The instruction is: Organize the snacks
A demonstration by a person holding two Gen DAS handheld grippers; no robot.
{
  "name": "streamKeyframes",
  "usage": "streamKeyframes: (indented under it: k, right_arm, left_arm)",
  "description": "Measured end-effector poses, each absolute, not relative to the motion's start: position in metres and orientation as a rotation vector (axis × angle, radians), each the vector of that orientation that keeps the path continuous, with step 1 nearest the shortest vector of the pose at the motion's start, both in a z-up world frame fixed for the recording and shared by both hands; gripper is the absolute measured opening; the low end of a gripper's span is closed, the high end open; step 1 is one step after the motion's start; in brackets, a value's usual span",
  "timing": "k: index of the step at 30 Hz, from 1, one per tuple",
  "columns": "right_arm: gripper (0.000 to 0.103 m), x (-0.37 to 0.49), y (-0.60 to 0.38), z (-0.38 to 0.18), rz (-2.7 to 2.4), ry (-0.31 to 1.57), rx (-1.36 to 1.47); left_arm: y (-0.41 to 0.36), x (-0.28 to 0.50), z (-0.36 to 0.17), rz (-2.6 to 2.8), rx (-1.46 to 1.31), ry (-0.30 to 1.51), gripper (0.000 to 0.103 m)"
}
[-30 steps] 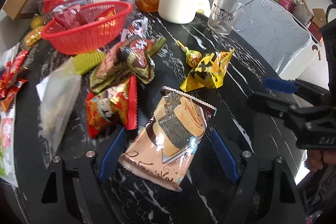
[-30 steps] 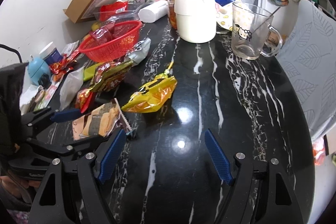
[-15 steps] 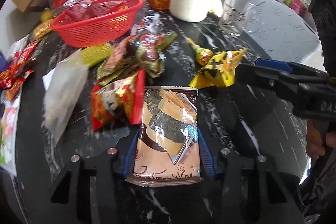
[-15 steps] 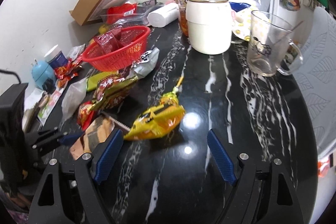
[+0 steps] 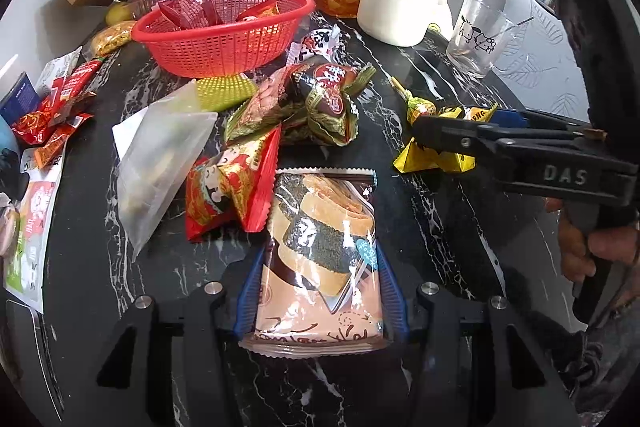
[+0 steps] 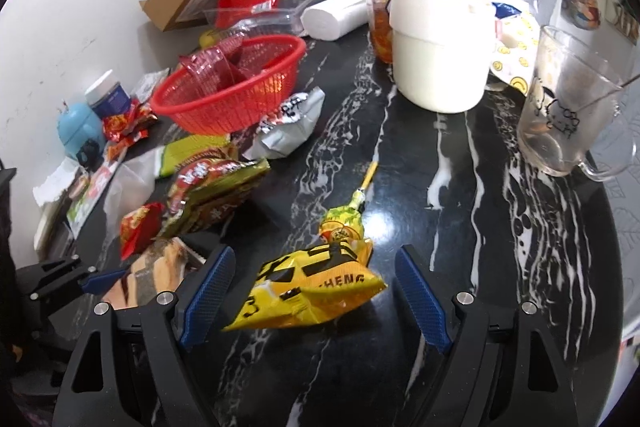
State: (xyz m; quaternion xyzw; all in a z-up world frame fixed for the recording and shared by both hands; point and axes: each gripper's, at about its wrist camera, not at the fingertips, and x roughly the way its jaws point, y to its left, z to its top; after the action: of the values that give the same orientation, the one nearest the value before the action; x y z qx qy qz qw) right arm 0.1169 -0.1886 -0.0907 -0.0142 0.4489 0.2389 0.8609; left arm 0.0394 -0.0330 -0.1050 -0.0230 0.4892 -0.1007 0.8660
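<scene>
The table (image 6: pixel 460 195) was glossy black stone veined with white. On it a crinkly foil-and-plastic pile of snacks spread out from a red plastic mesh basket (image 5: pixel 224 39), round and shallow, which already held a few red packets.

The left gripper (image 5: pixel 320 291) was clenched on a flat, rectangular brown seaweed-roll packet (image 5: pixel 320 247); its two ribbed blue pads pressed the packet's long edges at 9 and 3 o'clock. The packet lay on the table, at 6 o'clock from the basket.

The right gripper (image 6: pixel 316 291) was spread wide, its jaws closing slightly around a puffy yellow packet (image 6: pixel 308 287) that lay between them, with neither pad touching it. One foil-wrapped lollipop (image 6: pixel 340 227) sat just at 12 o'clock from the yellow packet.

One cream kettle (image 6: pixel 440 59) and one clear glass mug (image 6: pixel 568 115) stood at the far side.
</scene>
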Motion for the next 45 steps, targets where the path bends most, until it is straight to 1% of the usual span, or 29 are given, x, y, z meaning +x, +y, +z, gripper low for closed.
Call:
streamKeyframes:
  k: [2,3,7,30,34,39,41,43,45]
  right_arm:
    - [0.070,0.117,-0.189,-0.094,0.510,0.953,-0.030]
    - [0.061,0.117,-0.189,-0.096,0.517,0.960,-0.024]
    - [0.055,0.111,-0.195,-0.097,0.524,0.946,0.006]
    - [0.055,0.041,-0.241,-0.097,0.408,0.950,0.034]
    - [0.057,0.030,-0.242,-0.099,0.408,0.964,0.034]
    - [0.065,0.030,-0.237,-0.107,0.393,0.989,-0.008]
    - [0.066,0.030,-0.235,-0.108,0.383,0.990,-0.032]
    - [0.065,0.030,-0.234,-0.108,0.379,0.981,-0.045]
    - [0.053,0.030,-0.235,-0.108,0.386,0.977,-0.037]
  left_arm:
    - [-0.032,0.039,-0.106,-0.213,-0.057,1.030,0.051]
    - [-0.032,0.039,-0.106,-0.212,-0.058,1.032,0.051]
    - [-0.031,0.039,-0.106,-0.211,-0.059,1.031,0.051]
    - [-0.058,0.000,-0.105,-0.298,-0.001,1.066,0.051]
    - [-0.064,0.002,-0.106,-0.284,0.035,1.059,0.051]
    - [-0.072,0.005,-0.107,-0.260,0.101,1.053,0.052]
    - [-0.073,0.005,-0.107,-0.253,0.114,1.049,0.053]
    - [-0.073,0.005,-0.107,-0.253,0.113,1.043,0.054]
    - [-0.072,0.005,-0.108,-0.255,0.107,1.032,0.054]
